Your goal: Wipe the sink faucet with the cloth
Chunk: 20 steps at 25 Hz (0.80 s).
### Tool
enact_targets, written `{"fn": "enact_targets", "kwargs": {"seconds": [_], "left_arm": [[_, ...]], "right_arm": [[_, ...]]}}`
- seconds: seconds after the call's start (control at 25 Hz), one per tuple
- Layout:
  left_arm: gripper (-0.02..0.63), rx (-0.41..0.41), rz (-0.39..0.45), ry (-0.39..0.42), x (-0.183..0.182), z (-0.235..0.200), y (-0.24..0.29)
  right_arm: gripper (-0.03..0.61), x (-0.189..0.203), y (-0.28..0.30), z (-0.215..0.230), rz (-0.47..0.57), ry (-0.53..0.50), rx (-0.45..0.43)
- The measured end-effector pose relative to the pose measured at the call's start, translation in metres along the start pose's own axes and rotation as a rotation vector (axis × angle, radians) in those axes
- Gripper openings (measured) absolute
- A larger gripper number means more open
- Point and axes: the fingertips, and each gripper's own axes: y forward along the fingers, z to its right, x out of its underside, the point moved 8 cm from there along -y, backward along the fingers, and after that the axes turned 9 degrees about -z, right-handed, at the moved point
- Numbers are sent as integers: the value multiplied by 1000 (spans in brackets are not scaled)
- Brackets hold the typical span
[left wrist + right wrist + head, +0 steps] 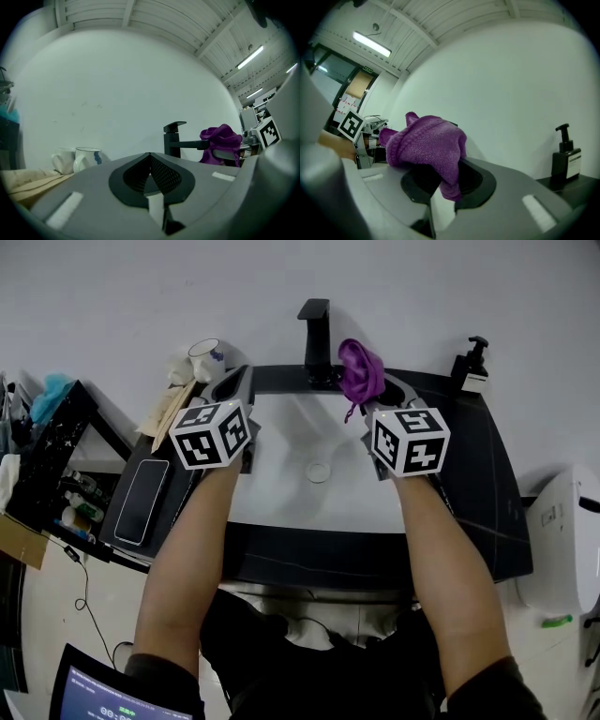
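The black faucet stands at the back rim of the white sink. My right gripper is shut on a purple knitted cloth, holding it just to the right of the faucet's base. In the right gripper view the cloth bulges over the jaws and hides their tips. My left gripper is shut with nothing in it and hovers over the sink's back left corner. In the left gripper view the faucet stands ahead to the right, with the cloth beside its spout.
A black soap dispenser stands at the back right of the dark counter. Two white mugs sit at the back left. A phone lies on the left side shelf, with a cluttered rack beyond it.
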Motion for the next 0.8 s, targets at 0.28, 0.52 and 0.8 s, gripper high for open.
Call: {"fn": "enact_targets", "kwargs": {"seconds": [0.28,0.52,0.8], "left_arm": [[18,-3,2,3,0,0,-1],[18,2,4,5,-1,1,0],[18,2,3,8,-1,1,0]], "right_arm": [[64,-1,-2,3,1,-11,36],[64,-2,-2,2,8,-26,44],[64,-3,-3,3,12,-29,54]]}}
